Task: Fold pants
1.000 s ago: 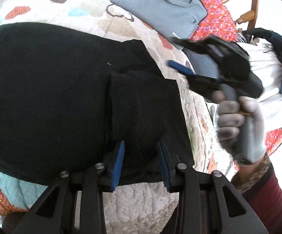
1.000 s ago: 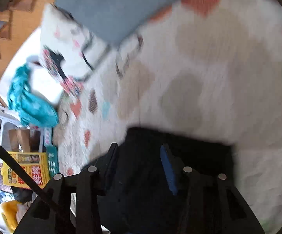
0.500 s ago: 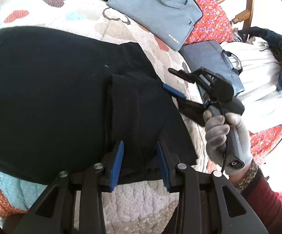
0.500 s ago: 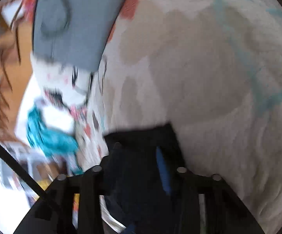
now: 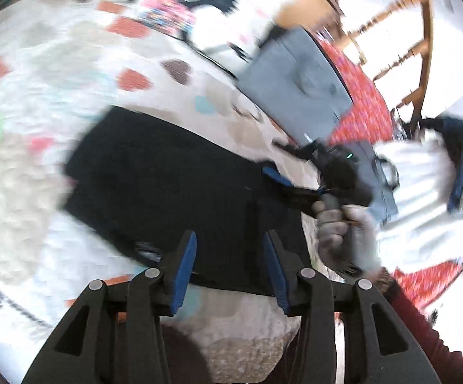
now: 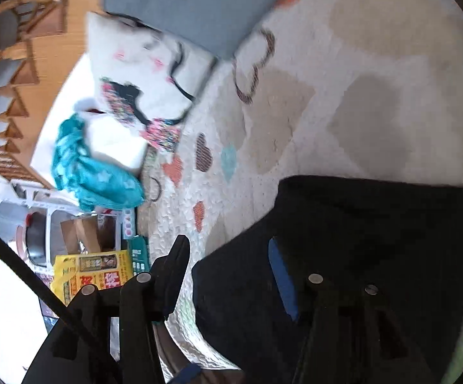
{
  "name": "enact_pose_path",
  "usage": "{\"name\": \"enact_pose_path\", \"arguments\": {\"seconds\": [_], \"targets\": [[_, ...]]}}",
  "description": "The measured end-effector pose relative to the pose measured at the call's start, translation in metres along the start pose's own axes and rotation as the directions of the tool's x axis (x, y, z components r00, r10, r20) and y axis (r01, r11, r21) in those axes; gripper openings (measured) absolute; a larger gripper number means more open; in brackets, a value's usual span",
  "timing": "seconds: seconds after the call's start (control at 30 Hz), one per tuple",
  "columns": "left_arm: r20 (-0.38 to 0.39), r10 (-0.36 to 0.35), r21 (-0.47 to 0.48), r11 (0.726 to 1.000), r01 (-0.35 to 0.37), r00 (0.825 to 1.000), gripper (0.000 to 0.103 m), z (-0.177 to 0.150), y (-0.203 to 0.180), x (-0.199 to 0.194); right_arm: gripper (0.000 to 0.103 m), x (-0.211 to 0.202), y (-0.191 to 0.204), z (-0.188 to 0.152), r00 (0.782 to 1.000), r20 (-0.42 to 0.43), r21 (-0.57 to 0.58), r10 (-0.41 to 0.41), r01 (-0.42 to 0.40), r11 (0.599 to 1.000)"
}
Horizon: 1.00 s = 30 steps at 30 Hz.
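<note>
On the heart-patterned quilted bedspread (image 5: 55, 172), the folded black fabric pants (image 5: 173, 185) lie flat; both claws, left claw (image 5: 229, 262) and right claw (image 6: 228, 275), have just been opening, released, nothing gripped, seemingly letting the fold settle.

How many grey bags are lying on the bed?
2. One large grey bag lies flat beyond the black pants; a second grey bag sits behind the gloved hand, partly hidden. Others may be out of view.

Two close fisheye views, each looking forward and down along its own gripper's fingers. Both share the black pants (image 5: 173, 185) (image 6: 375, 240) on a heart-patterned quilt (image 5: 55, 73) (image 6: 343, 80), and a grey bag (image 5: 295, 80) (image 6: 199, 3) near the top of the frame.
</note>
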<state>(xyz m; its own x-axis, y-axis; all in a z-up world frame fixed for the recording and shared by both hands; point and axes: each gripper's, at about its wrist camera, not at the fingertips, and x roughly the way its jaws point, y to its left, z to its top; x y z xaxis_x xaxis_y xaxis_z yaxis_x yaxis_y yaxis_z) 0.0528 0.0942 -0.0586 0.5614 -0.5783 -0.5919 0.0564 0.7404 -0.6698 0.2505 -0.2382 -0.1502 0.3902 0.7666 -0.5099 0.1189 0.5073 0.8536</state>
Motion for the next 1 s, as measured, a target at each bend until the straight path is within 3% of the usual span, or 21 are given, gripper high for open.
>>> {"name": "enact_pose_path", "arguments": {"seconds": [0.03,0.1,0.13,0.2,0.23,0.27,0.3,0.47,0.57,0.63,0.7,0.77,0.87,0.93,1.0], "targets": [[0.016,0.008,-0.025,1.0,-0.007,1.0,0.043,0.002,0.01,-0.008,0.05,0.009,-0.005,0.011,0.996,0.024,-0.009,-0.088,0.088,0.996],[0.045,0.032,-0.075,0.997,-0.028,0.998,0.043,0.006,0.032,-0.02,0.027,0.008,-0.016,0.028,0.992,0.088,0.04,-0.094,0.091,0.995],[0.054,0.044,-0.102,0.994,-0.038,0.998,0.043,0.008,0.046,-0.026,0.026,0.001,-0.02,0.035,0.979,0.142,0.065,-0.144,0.135,0.989],[0.058,0.056,-0.157,0.987,-0.046,0.997,0.043,0.01,0.066,-0.028,0.029,-0.015,-0.014,0.044,0.95,0.211,0.069,-0.231,0.221,0.973],[0.057,0.055,-0.182,0.982,-0.044,0.997,0.043,0.01,0.076,-0.029,0.041,-0.021,-0.009,0.044,0.944,0.217,0.056,-0.248,0.241,0.969],[0.053,0.055,-0.202,0.978,-0.043,0.997,0.043,0.01,0.084,-0.027,0.047,-0.026,0.001,0.04,0.949,0.21,0.022,-0.233,0.234,0.972],[0.047,0.055,-0.214,0.976,-0.044,0.997,0.043,0.009,0.09,-0.023,0.052,-0.03,0.01,0.035,0.957,0.195,-0.016,-0.214,0.221,0.975],[0.026,0.0,-0.233,0.973,0.006,1.0,0.043,0.01,0.092,-0.002,0.057,-0.016,0.068,-0.009,0.975,0.037,-0.218,-0.219,0.222,0.95],[0.026,-0.009,-0.237,0.972,0.015,1.0,0.047,0.013,0.089,0.012,0.057,0.023,0.102,-0.041,0.963,-0.106,-0.337,-0.248,0.2,0.92],[0.032,-0.025,-0.25,0.968,0.033,0.999,0.051,0.015,0.091,0.02,0.06,0.06,0.123,-0.062,0.939,-0.19,-0.4,-0.287,0.193,0.896],[0.043,-0.039,-0.268,0.962,0.049,0.998,0.054,0.013,0.094,0.021,0.063,0.1,0.138,-0.083,0.897,-0.266,-0.462,-0.352,0.202,0.864],[0.061,-0.062,-0.288,0.954,0.077,0.996,0.06,0.011,0.094,0.022,0.067,0.137,0.147,-0.101,0.839,-0.324,-0.513,-0.438,0.233,0.826],[0.073,-0.069,-0.282,0.955,0.087,0.995,0.067,0.009,0.091,0.024,0.071,0.182,0.155,-0.113,0.771,-0.359,-0.553,-0.526,0.279,0.785],[0.079,-0.068,-0.273,0.958,0.087,0.995,0.07,0.009,0.088,0.026,0.087,0.207,0.161,-0.12,0.712,-0.363,-0.588,-0.601,0.326,0.741],[0.092,-0.074,-0.281,0.955,0.097,0.993,0.077,0.008,0.087,0.027,0.095,0.235,0.17,-0.129,0.616,-0.357,-0.652,-0.702,0.374,0.659]]}}
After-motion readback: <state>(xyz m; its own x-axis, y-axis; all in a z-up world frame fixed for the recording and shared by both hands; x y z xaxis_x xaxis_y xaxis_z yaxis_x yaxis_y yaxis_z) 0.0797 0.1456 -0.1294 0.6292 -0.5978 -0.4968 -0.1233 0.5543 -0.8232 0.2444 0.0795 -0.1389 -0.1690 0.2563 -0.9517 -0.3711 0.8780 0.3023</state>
